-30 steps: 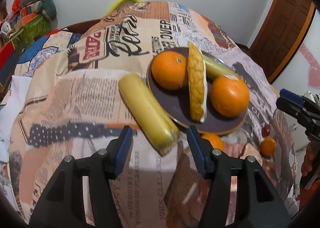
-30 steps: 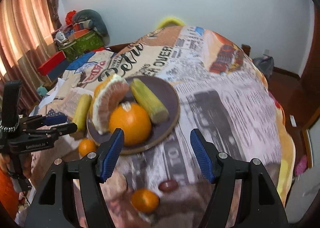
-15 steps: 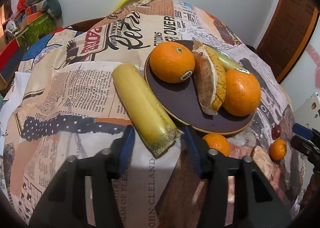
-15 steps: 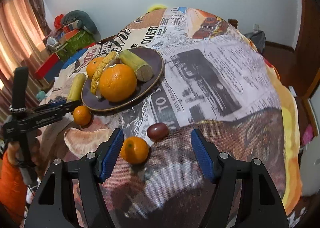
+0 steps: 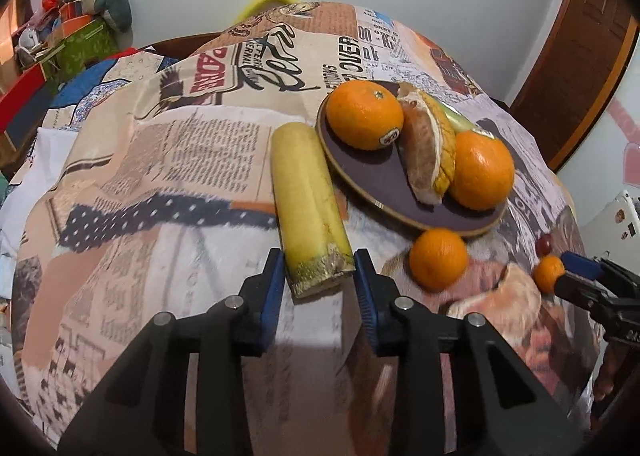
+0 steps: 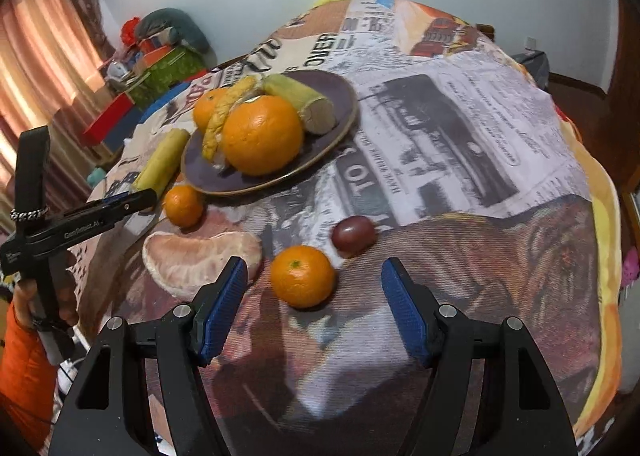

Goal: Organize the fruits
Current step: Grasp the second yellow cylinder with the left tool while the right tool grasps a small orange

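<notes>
A dark round plate (image 5: 372, 180) (image 6: 340, 112) holds two oranges (image 5: 364, 114), a pomelo wedge (image 5: 426, 148) and a green cane piece (image 6: 300, 98). A yellow cane piece (image 5: 306, 208) (image 6: 162, 162) lies on the cloth left of the plate. My left gripper (image 5: 319, 282) is open, its pads either side of the cane's cut end. My right gripper (image 6: 312, 310) is open just behind a small mandarin (image 6: 302, 276). A second mandarin (image 6: 183, 205) (image 5: 438, 259), a peeled pomelo segment (image 6: 200, 256) and a dark grape (image 6: 354, 234) lie loose near it.
The table wears a newspaper-print cloth (image 5: 192, 160) that falls away at the edges. Boxes and bags (image 5: 64, 44) stand at the back left. A wooden door (image 5: 580, 56) is on the right. The right gripper shows at the left wrist view's right edge (image 5: 592, 284).
My left gripper has moved up to the yellow cane piece and narrowed around its end. My right gripper has pulled back and down toward the loose small mandarin.
</notes>
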`<state>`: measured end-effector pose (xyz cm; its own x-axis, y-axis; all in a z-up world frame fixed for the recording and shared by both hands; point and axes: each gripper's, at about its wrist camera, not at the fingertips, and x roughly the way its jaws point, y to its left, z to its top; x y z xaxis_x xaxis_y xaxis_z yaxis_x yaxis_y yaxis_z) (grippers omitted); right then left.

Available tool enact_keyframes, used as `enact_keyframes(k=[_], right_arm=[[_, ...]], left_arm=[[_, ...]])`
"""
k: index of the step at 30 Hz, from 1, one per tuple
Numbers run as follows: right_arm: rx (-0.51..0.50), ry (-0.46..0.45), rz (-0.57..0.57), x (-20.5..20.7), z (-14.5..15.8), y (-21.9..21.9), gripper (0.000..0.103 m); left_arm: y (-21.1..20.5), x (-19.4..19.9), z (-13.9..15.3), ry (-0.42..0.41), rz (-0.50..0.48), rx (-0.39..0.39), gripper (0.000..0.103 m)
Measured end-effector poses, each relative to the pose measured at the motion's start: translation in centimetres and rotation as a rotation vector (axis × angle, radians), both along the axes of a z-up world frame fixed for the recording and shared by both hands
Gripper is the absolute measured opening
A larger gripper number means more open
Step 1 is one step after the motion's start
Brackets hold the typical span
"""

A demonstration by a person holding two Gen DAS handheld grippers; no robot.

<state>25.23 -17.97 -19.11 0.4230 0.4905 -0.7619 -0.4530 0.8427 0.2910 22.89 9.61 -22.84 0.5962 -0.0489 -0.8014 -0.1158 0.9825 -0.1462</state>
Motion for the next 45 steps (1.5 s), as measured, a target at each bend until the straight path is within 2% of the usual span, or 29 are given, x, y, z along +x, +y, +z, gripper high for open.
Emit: enact_keyframes(k=[3,5,7,12,17,23,33,38,45], right_arm=[[0.008,0.011,0.011,0.0,-0.3,0.4,0.065],[0.001,0.012,0.013,0.0,-0.5,0.6,0.057],[-0.006,0.014,0.018,0.1,-0.6,0.7,0.043],[-0.044,-0.008,0.016,0.0,-0.7,1.0,0.032],[-0.034,-0.006,0.013,-0.1,-0.4,0.5,0.032],[-0.014,-0.023,0.01,-0.2,0.6,0.3,0.032],[0.012,-0.051,0.0,0.6,1.6,0.0,0.032],[0.016,-0.049,-0.006,1.1,1.5,0.0,0.032],[0.022,-0.049,-0.013,1.7,1.4,-0.2,0.032]], left_arm=[[0.3,-1.1,0.2,0.003,-0.006,-0.004,0.033],[0.5,-1.8,0.3,0.008,-0.011,-0.008,0.033],[0.7,-2.8,0.4,0.014,-0.017,-0.012,0.033],[0.6,-5.1,0.5,0.026,-0.039,-0.001,0.033],[0.3,-5.5,0.8,0.052,-0.074,0.032,0.033],[-0.1,-4.3,1.6,0.041,-0.102,0.037,0.034],[0.0,1.0,0.3,0.082,-0.128,0.004,0.036],[0.4,3.2,-0.3,0.11,-0.126,-0.04,0.036],[-0.1,4.9,-0.6,0.119,-0.137,-0.005,0.037]])
